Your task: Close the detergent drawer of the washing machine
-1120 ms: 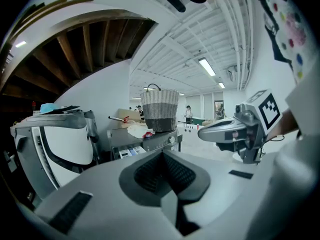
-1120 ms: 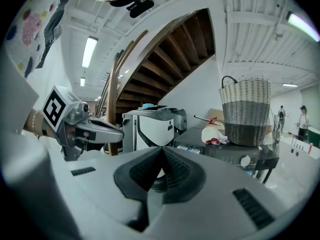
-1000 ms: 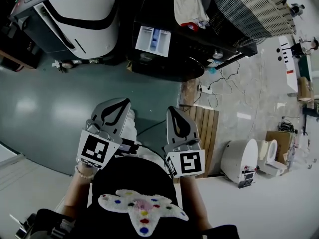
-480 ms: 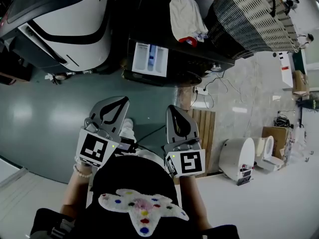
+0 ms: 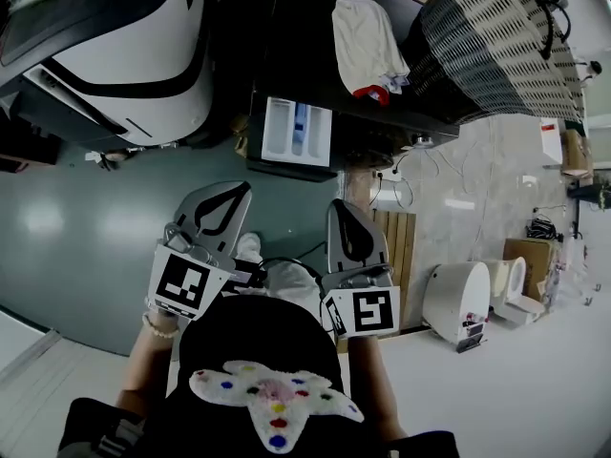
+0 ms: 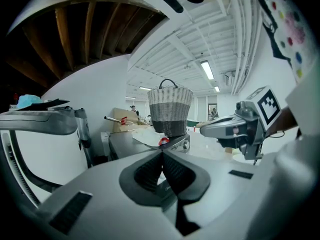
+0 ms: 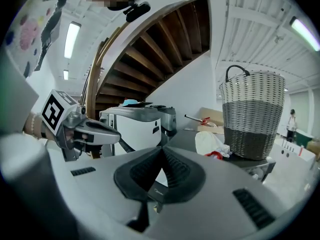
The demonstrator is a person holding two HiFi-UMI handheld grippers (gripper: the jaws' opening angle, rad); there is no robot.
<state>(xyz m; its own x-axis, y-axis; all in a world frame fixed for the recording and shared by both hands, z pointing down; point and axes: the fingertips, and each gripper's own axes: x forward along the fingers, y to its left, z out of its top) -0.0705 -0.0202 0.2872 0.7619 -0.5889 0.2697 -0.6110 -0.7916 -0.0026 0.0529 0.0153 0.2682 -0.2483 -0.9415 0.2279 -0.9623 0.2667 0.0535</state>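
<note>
The dark washing machine (image 5: 315, 60) stands ahead of me, and its white detergent drawer (image 5: 297, 130) sticks out of the front, open, with a blue insert inside. My left gripper (image 5: 232, 190) and right gripper (image 5: 343, 208) are both shut and empty, held side by side in the air short of the drawer, tips pointing toward the machine. In the left gripper view the jaws (image 6: 162, 153) meet tip to tip, with the right gripper (image 6: 235, 127) alongside. From the right gripper view the machine top (image 7: 200, 140) shows beyond the closed tips (image 7: 161, 150).
A white cloth with a red edge (image 5: 368, 38) lies on the machine top beside a tall woven basket (image 5: 496, 41). A white and black appliance (image 5: 124, 46) stands to the left. A wooden slat mat (image 5: 393, 256), cables and a power strip (image 5: 387, 200) lie on the floor to the right.
Both grippers have come closer to the washing machine, and the open drawer now sits nearer their tips. Their jaws stayed shut throughout.
</note>
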